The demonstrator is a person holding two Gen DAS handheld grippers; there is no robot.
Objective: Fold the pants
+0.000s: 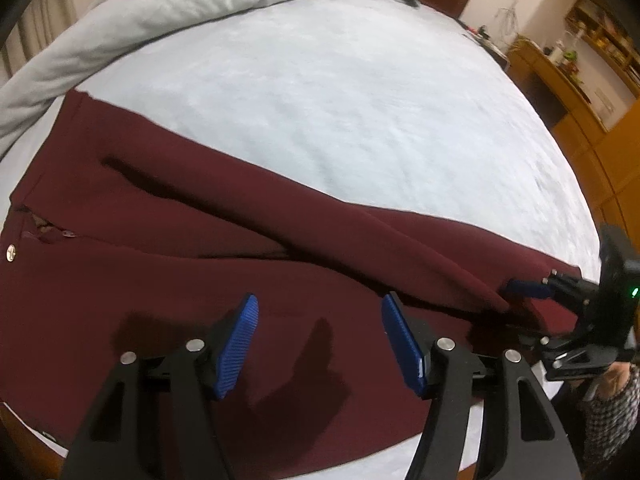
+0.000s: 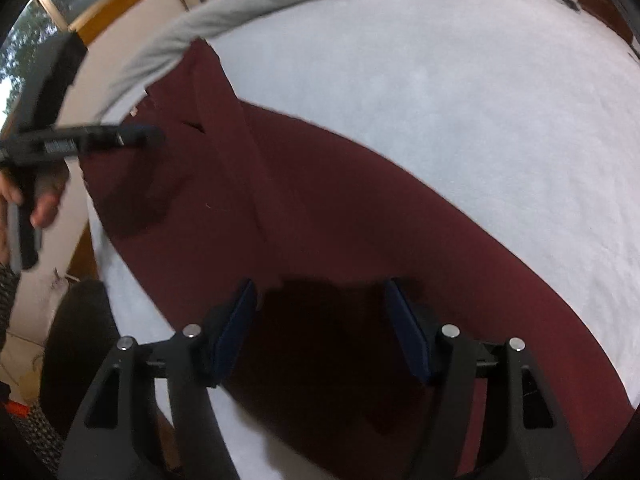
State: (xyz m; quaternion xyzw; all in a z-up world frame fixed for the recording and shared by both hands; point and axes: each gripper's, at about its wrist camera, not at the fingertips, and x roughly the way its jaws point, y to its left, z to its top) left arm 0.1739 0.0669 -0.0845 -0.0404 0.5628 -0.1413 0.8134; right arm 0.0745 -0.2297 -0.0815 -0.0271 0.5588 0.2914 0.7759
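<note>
The maroon pants [image 1: 200, 264] lay flat along the near edge of the bed [image 1: 360, 100], waistband toward its left end, legs running right and seemingly lapped lengthwise; the left gripper [image 1: 318, 344] hovered with jaws spread over the seat, holding nothing; the right gripper [image 2: 320, 328] hovered spread over the leg ends, also empty; judged early, the crosswise folds remained undone; a grey duvet [image 1: 180, 4] lay bunched along the far edge.
</note>
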